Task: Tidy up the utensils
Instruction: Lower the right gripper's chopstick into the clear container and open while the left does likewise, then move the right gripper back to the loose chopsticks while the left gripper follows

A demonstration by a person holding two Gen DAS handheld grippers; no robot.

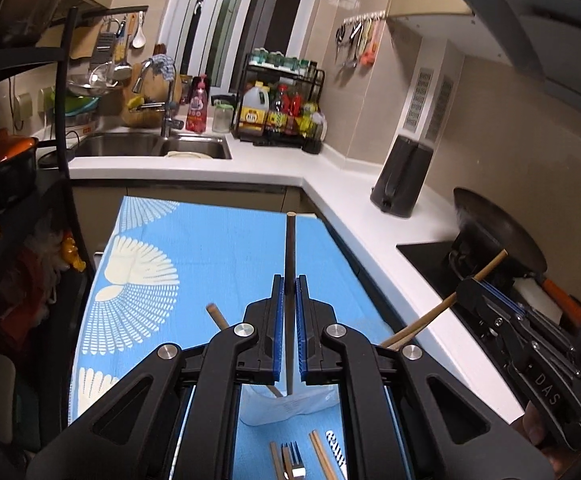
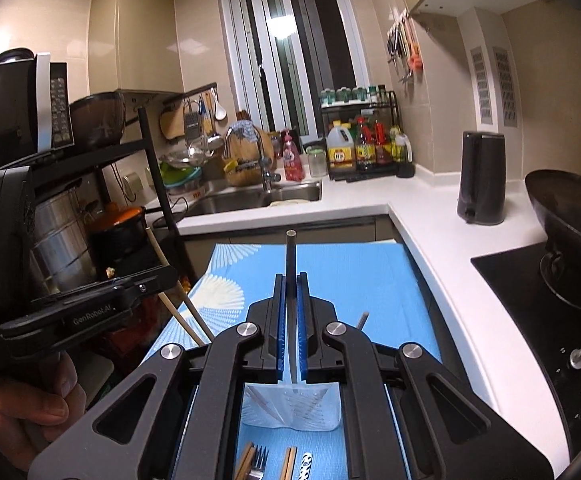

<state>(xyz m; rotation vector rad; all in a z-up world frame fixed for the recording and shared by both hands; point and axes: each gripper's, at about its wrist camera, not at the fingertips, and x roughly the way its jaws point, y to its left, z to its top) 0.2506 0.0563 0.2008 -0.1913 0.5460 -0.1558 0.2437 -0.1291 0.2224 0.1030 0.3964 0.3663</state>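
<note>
Clear container [image 2: 290, 406] sits on the blue cloth [image 2: 350, 276] covering the surface, chopsticks leaning inside it. In front of it on the cloth: fork [image 2: 259, 465], more chopsticks [image 2: 289, 462]. White counter [image 2: 422, 216], sink [image 2: 250, 198], kettle [image 2: 482, 178], wok [image 2: 570, 204] around. Left claw [image 1: 289, 292] clenched on a dark chopstick [image 1: 290, 248], pointing forward and slightly down. Right claw [image 2: 290, 288] likewise clenched on a dark stick [image 2: 290, 256]. Person's hand [image 2: 22, 400] grips the left tool.
</note>
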